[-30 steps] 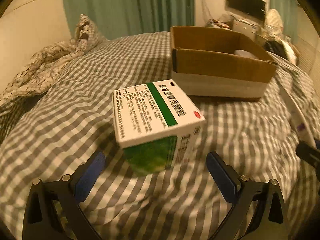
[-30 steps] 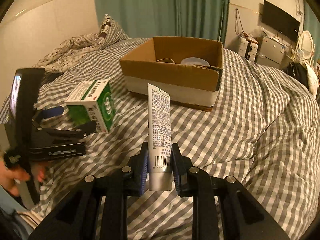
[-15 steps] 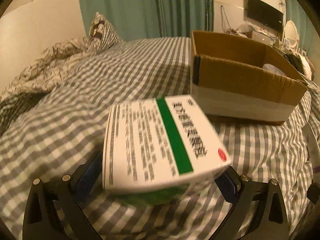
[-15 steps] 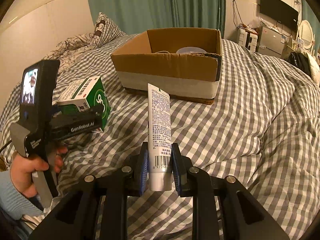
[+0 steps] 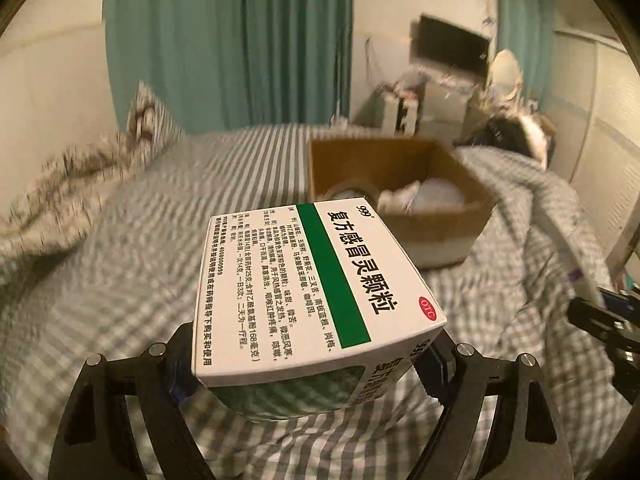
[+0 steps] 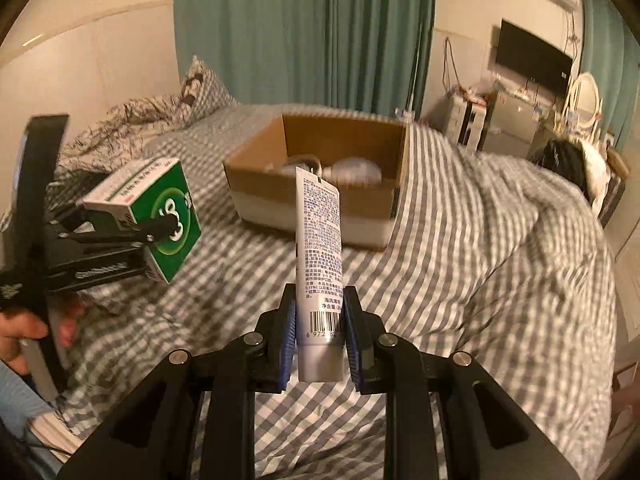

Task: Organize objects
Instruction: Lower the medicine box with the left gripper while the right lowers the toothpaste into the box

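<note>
My left gripper (image 5: pixel 308 376) is shut on a white and green medicine box (image 5: pixel 308 292) and holds it above the checked bed cover. The box (image 6: pixel 148 208) and the left gripper (image 6: pixel 160 232) also show at the left of the right wrist view. My right gripper (image 6: pixel 319 336) is shut on a white tube (image 6: pixel 318 248) that stands upright between the blue pads. The tube also shows at the right edge of the left wrist view (image 5: pixel 568 256). An open cardboard box (image 5: pixel 400 196) sits on the bed ahead, also in the right wrist view (image 6: pixel 320 184), with several items inside.
A grey checked bed cover (image 6: pixel 460 248) lies under everything. A patterned pillow and rumpled bedding (image 6: pixel 160 112) lie at the far left. Green curtains (image 6: pixel 304 28), a wall TV (image 6: pixel 532 56) and cluttered furniture (image 6: pixel 500 120) stand behind the bed.
My left gripper closed on the medicine box and lifted it off the bed. My right gripper kept hold of the tube and rose a little toward the cardboard box.
</note>
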The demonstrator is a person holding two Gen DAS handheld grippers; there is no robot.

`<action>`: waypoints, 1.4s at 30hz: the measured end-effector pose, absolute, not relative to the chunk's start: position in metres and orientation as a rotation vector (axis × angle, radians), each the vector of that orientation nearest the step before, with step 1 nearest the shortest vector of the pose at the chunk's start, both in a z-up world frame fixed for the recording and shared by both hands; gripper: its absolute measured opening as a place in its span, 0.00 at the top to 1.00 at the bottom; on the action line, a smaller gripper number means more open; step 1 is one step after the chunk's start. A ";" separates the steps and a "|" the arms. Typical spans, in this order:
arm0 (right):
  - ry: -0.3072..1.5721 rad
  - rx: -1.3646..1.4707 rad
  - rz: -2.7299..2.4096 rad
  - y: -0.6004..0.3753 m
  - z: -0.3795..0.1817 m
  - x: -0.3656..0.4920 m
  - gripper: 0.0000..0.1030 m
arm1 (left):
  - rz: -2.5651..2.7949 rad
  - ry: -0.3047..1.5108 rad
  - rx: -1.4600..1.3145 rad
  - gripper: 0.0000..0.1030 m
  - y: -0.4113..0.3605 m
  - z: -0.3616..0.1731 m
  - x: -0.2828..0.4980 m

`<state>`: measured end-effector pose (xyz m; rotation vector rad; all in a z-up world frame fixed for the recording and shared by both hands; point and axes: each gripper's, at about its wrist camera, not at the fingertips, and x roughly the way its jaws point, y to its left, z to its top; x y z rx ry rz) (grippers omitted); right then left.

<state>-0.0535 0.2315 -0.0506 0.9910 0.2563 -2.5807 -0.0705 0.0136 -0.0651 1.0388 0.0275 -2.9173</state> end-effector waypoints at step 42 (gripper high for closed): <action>0.292 0.960 -2.490 0.215 -0.048 -0.334 0.28 | -2.938 -0.020 1.292 0.08 0.029 -0.073 -0.325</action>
